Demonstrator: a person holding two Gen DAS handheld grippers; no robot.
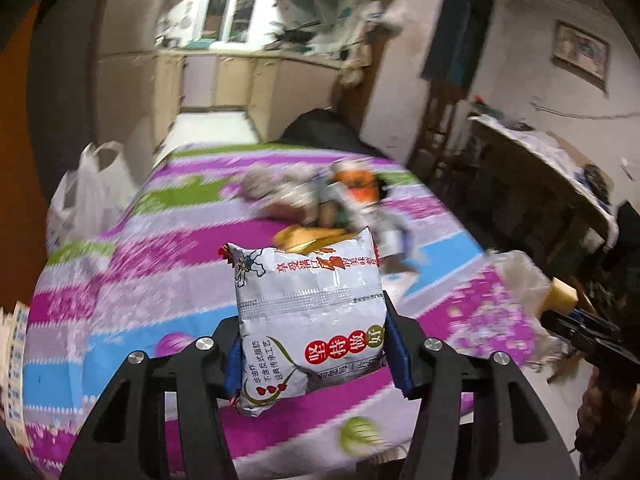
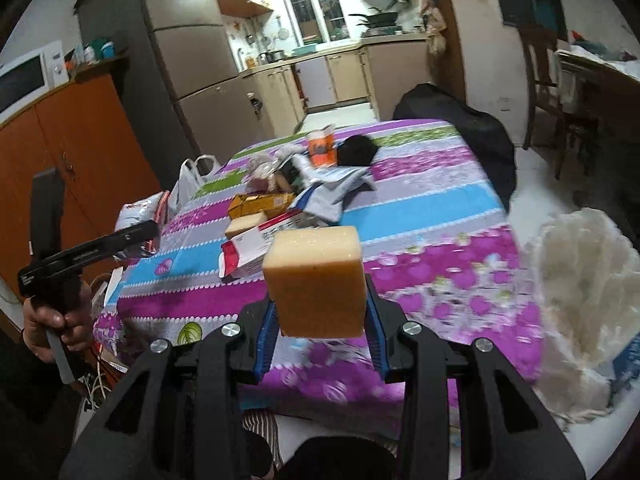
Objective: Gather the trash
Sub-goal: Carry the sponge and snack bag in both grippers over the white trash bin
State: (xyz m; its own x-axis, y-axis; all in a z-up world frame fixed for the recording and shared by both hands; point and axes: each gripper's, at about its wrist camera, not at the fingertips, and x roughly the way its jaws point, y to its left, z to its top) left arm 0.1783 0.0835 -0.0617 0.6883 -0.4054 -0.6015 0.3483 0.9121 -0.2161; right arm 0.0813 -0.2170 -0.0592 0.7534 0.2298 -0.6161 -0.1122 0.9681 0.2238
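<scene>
While left tongs (image 1: 314, 354) clamp a snack packet (image 1: 310, 312), right tongs (image 2: 320, 334) grip a sponge block (image 2: 316, 280)

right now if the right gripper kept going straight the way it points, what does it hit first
Probably the red-and-white carton lying on the striped tablecloth, since it sits just beyond the yellow sponge block that the right gripper holds. Depth is unclear, and the sponge may pass above it toward the pile of wrappers behind.

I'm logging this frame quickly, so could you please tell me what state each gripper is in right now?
Left gripper: closed on the snack packet.
Right gripper: closed on the yellow sponge block.
</scene>
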